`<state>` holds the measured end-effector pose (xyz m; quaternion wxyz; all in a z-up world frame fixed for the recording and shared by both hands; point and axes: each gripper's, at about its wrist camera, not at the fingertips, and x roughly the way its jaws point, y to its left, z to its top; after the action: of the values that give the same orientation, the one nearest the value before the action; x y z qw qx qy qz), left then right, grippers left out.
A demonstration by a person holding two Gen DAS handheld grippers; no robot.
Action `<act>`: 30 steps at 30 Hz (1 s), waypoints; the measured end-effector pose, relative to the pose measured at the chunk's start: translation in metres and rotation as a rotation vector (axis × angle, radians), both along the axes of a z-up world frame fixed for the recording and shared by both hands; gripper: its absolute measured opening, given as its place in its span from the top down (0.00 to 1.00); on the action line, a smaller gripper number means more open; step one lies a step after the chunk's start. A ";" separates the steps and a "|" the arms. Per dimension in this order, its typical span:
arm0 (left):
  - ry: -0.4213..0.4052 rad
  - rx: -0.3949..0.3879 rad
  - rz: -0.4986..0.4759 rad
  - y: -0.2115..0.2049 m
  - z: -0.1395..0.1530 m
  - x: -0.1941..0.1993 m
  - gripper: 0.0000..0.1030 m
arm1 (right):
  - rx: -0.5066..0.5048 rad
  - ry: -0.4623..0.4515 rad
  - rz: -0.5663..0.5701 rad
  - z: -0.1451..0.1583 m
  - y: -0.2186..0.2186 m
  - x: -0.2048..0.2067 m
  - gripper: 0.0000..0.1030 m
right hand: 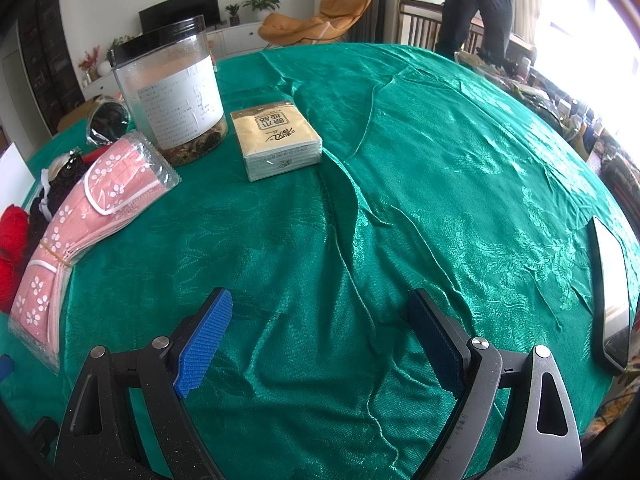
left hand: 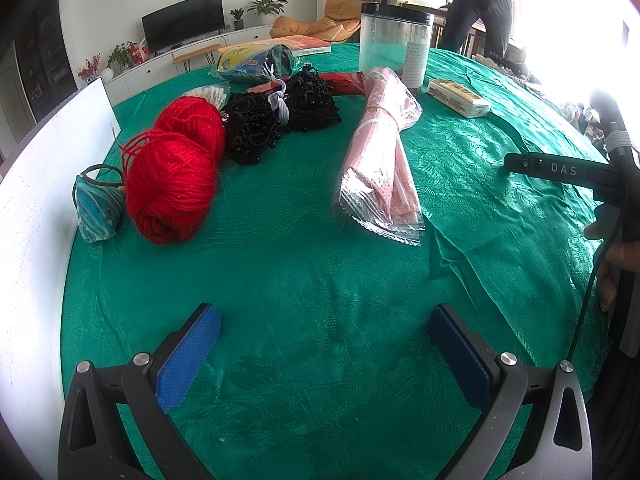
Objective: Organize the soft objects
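red yarn (left hand: 172, 184), green damask tablecloth (left hand: 320, 280), pink flowered masks (right hand: 80, 216)

The jar (right hand: 172, 92) label's print seems too small to read.

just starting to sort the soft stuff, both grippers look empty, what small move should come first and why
Probably ease the left gripper forward and leftward toward the red yarn. Both grippers are open and hold nothing, and the yarn is the nearest soft thing on the left gripper's side, with bare green cloth in between. The right gripper faces mostly bare cloth.

Left gripper (left hand: 325, 354) and right gripper (right hand: 320, 338) — both spread wide, empty.
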<state>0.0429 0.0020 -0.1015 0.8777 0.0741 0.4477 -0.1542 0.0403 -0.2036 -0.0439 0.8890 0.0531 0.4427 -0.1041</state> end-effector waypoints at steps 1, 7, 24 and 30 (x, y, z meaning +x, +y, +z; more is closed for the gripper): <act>0.000 0.000 0.000 0.000 0.000 0.000 0.00 | 0.000 0.000 0.000 0.000 0.002 0.001 0.12; 0.023 0.007 -0.009 0.001 0.001 0.001 0.00 | 0.001 0.000 0.000 0.000 0.001 0.000 0.12; 0.288 -0.045 0.156 0.048 0.049 0.132 0.01 | 0.001 0.000 0.000 0.000 0.001 0.000 0.11; 0.301 0.032 0.150 0.043 0.026 0.147 0.07 | 0.001 0.000 0.001 0.000 0.000 0.000 0.11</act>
<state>0.1902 0.0447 -0.0757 0.8083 0.0306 0.5809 -0.0907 0.0405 -0.2035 -0.0436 0.8890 0.0533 0.4428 -0.1036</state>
